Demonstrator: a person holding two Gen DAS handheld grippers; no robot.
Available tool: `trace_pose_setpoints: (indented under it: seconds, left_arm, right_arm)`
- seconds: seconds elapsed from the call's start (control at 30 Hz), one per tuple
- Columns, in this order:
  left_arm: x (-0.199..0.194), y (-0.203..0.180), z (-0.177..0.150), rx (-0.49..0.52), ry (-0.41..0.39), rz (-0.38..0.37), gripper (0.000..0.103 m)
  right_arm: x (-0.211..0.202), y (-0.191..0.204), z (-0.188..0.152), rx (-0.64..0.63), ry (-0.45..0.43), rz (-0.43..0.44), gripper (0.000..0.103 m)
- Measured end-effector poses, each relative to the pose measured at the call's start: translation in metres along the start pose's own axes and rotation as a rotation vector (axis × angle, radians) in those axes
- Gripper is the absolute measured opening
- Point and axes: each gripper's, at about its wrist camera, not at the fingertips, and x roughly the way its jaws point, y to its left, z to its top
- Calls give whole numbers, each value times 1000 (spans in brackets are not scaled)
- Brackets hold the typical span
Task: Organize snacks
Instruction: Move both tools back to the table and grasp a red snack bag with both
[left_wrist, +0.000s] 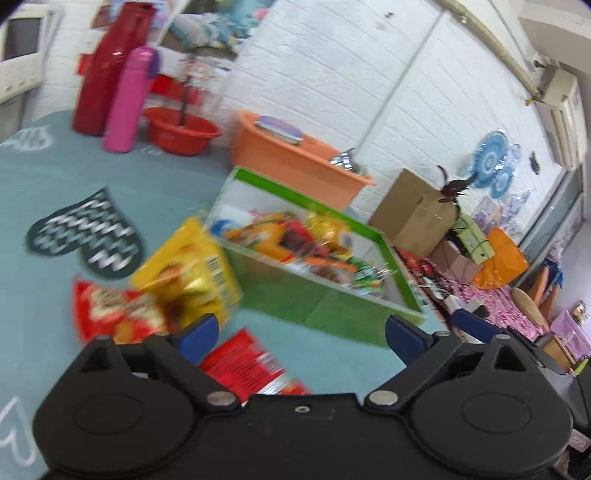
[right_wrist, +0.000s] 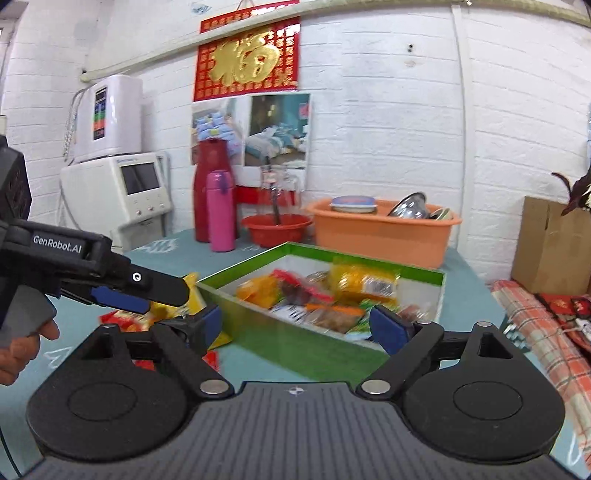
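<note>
On the teal tablecloth (left_wrist: 55, 206) in front of you sits the green-rimmed box (right_wrist: 255, 325), already loaded with mixed snack packets (right_wrist: 343, 295), its near wall facing your right gripper (right_wrist: 295, 325). That gripper's jaws are spread wide with nothing between the blue pads, and the same goes for your left gripper (left_wrist: 301, 332), which hangs over the cloth just left of the box. Outside the box, against its left wall, a yellow snack bag (left_wrist: 192, 273) leans tilted, with a red snack bag (left_wrist: 110, 314) lying beside it and a flat red packet (left_wrist: 243, 365) under your left jaws; none of these is touched by a pad as far as the blur allows. From the right wrist view your left gripper crosses in from the left edge, with your hand (right_wrist: 22, 347) on its grip, and it hides part of the yellow bag. Behind the box stand an orange tub (right_wrist: 384, 236) holding a lidded container and metal bowls, a red basin (right_wrist: 277, 229), a pink flask (right_wrist: 220, 210) and a tall dark red flask (right_wrist: 210, 184). To the right of the box a cardboard carton (right_wrist: 550, 243) rests near the wall, with a checked cloth roll (right_wrist: 535, 325) lying near the table's edge. A black heart-shaped mat (left_wrist: 88, 236) lies on the cloth, well apart from the bags.
</note>
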Motion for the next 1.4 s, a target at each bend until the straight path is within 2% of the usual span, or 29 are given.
trace_pose_setpoints:
  seconds: [0.13, 0.27, 0.37, 0.53, 0.63, 0.73, 0.77, 0.83, 0.87, 0.97, 1.0, 1.03, 1.07, 1.13, 1.23, 1.27, 1.3, 1.33, 1.37, 1.4]
  left_arm:
    - [-14, 32, -17, -55, 14, 67, 103]
    - [-17, 48, -30, -81, 34, 71, 103]
    - [-16, 54, -35, -110, 51, 37, 103]
    - [-17, 66, -48, -264, 41, -96, 103]
    - [-12, 69, -49, -288, 37, -66, 103]
    - [-6, 67, -49, -274, 46, -82, 103]
    - [-4, 65, -49, -263, 59, -90, 103]
    - [-5, 61, -51, -220, 50, -70, 103]
    - [-5, 60, -51, -209, 50, -64, 103]
    - [-9, 61, -53, -219, 56, -59, 103]
    - [-10, 62, -53, -220, 52, -51, 103]
    - [-10, 62, -53, -217, 50, -45, 103]
    - [-10, 63, -52, -213, 49, -44, 103]
    - [-10, 62, -52, -203, 52, -35, 103]
    - [-6, 53, -53, -130, 54, -16, 87]
    - [-4, 49, -55, -100, 55, 2, 61]
    - [-1, 43, -56, -73, 61, 21, 51]
    - [1, 39, -56, -69, 72, 26, 53]
    - [1, 34, -56, -77, 78, 40, 55]
    - [0, 30, -55, -67, 70, 38, 55]
  right_arm:
    - [1, 20, -17, 32, 50, 57, 103]
    - [13, 35, -31, 61, 121, 100, 103]
    - [24, 43, -37, 54, 159, 133, 103]
    - [53, 41, -42, 76, 218, 222, 103]
    - [70, 42, -41, 55, 262, 259, 103]
    - [77, 47, -42, 41, 298, 307, 103]
    - [75, 48, -43, 56, 310, 323, 100]
    - [65, 51, -44, 66, 329, 350, 77]
    - [58, 54, -46, 56, 331, 353, 76]
    - [40, 58, -51, 34, 318, 361, 79]
    - [37, 56, -52, 40, 314, 358, 83]
    - [36, 55, -52, 48, 311, 356, 91]
    - [37, 53, -52, 57, 308, 352, 96]
    - [43, 51, -50, 65, 310, 335, 98]
    - [52, 51, -51, 80, 326, 332, 98]
    - [53, 52, -53, 83, 329, 346, 97]
    - [52, 55, -54, 73, 321, 349, 88]
    - [50, 58, -54, 53, 318, 339, 75]
    - [48, 61, -54, 38, 320, 337, 67]
    - [46, 63, -53, 32, 320, 325, 66]
